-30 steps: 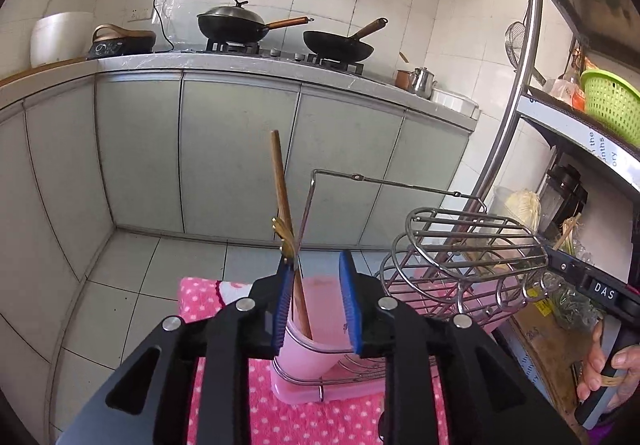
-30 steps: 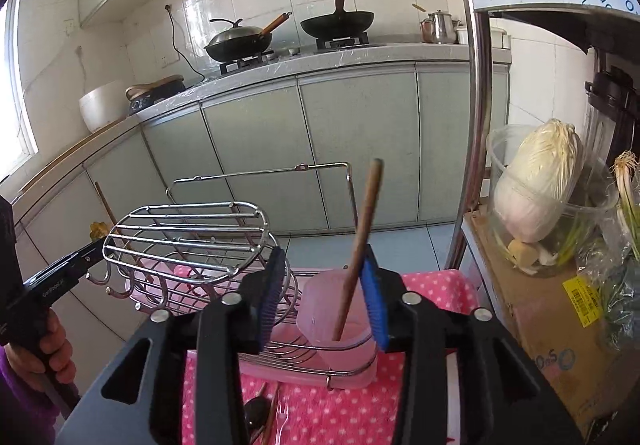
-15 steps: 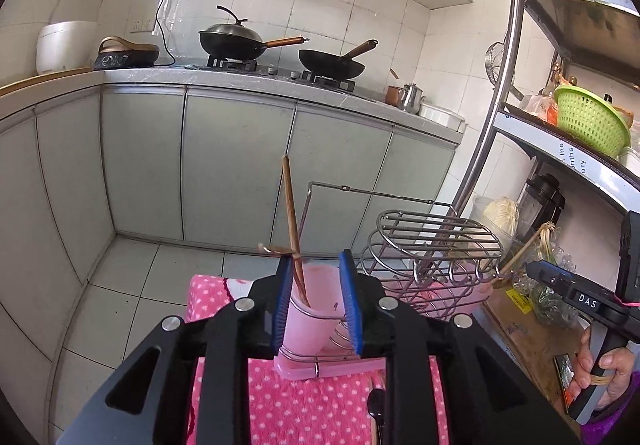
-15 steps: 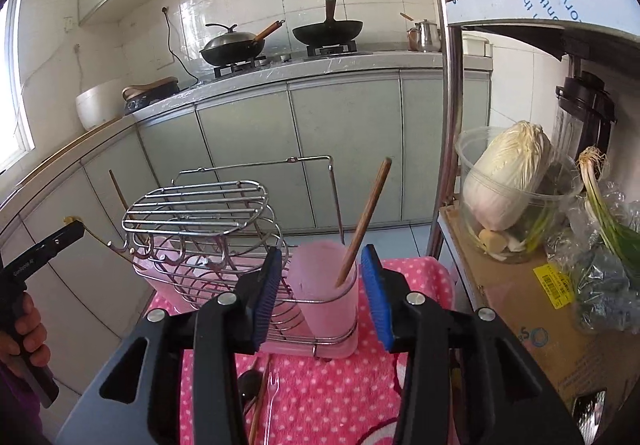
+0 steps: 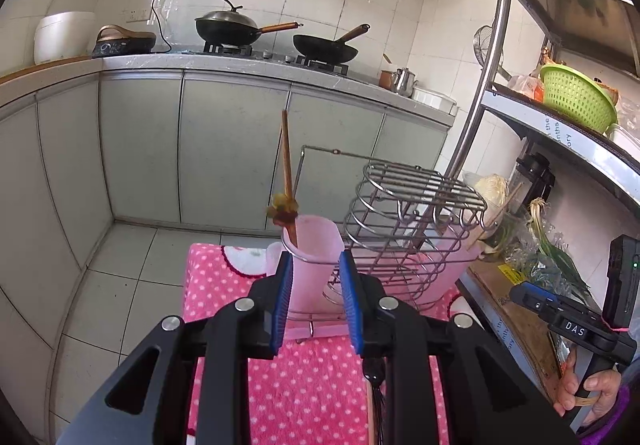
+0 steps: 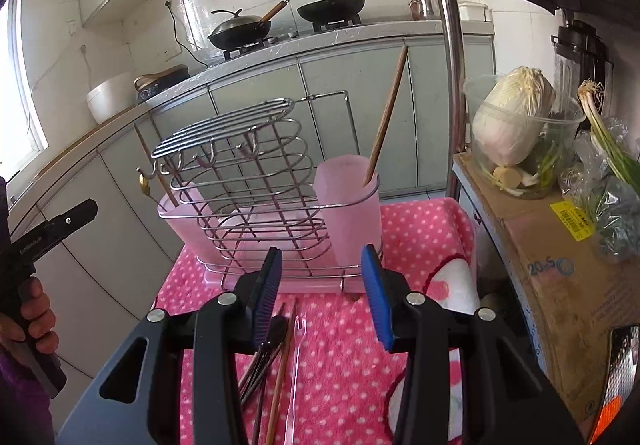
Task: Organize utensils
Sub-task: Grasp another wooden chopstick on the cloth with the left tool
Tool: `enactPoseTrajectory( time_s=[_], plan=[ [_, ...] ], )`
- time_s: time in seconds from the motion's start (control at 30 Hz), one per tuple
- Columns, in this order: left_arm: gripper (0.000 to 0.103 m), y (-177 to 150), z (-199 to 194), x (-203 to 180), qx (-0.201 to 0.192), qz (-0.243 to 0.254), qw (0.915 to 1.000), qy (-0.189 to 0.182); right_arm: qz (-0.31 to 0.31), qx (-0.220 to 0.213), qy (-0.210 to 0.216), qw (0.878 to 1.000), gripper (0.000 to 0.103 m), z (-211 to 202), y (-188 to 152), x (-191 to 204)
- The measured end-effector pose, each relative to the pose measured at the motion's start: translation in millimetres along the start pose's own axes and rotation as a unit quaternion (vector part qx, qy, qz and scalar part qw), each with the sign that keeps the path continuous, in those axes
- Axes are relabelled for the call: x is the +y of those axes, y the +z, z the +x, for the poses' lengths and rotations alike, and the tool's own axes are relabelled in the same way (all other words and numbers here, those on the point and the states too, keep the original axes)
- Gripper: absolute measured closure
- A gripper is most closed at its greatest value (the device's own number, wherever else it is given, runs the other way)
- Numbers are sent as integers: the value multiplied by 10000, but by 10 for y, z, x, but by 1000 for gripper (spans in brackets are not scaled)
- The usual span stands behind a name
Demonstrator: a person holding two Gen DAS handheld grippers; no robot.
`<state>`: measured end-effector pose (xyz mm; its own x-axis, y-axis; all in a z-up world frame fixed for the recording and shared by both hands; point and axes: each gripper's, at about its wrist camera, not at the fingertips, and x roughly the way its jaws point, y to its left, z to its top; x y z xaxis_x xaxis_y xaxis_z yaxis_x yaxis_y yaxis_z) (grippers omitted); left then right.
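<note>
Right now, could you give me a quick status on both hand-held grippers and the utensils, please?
Both hand-held grippers, left and right, open, empty. One chopstick in each pink cup; loose utensils lie on polka-dot cloth. Wire rack ahead, nothing blocking.

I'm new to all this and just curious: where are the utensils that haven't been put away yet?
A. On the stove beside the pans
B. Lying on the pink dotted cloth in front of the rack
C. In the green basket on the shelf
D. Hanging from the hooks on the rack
B: the right wrist view shows a clear fork and dark utensils lying flat on the pink dotted cloth, in front of the wire rack.
</note>
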<state>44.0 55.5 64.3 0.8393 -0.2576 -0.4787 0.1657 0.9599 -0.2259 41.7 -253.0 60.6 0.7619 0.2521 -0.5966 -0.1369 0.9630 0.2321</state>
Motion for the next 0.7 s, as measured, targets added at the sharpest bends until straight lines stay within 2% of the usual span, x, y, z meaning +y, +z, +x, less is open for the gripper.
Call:
enactPoseTrajectory(
  time_s=[0.2,0.33,0.4,0.47,0.7],
  plan=[
    [80,-409,278,-81,833,-127,9957,-386,91,299,143,9994,61,115,-226,34],
    [81,-724,536,-175,1564,-161,9855,-632,146,579,185,9980,61,199,-392,37],
    [83,-885,680,-231,1984,-143,9773,-727,141,697,180,9973,61,228,-471,38],
    [90,-1036,799,-294,2323,-41,9699,-735,159,742,194,9969,62,234,-526,32],
    [97,-1429,1120,-477,3001,384,9518,-495,216,819,269,9960,62,229,-619,18]
  ],
)
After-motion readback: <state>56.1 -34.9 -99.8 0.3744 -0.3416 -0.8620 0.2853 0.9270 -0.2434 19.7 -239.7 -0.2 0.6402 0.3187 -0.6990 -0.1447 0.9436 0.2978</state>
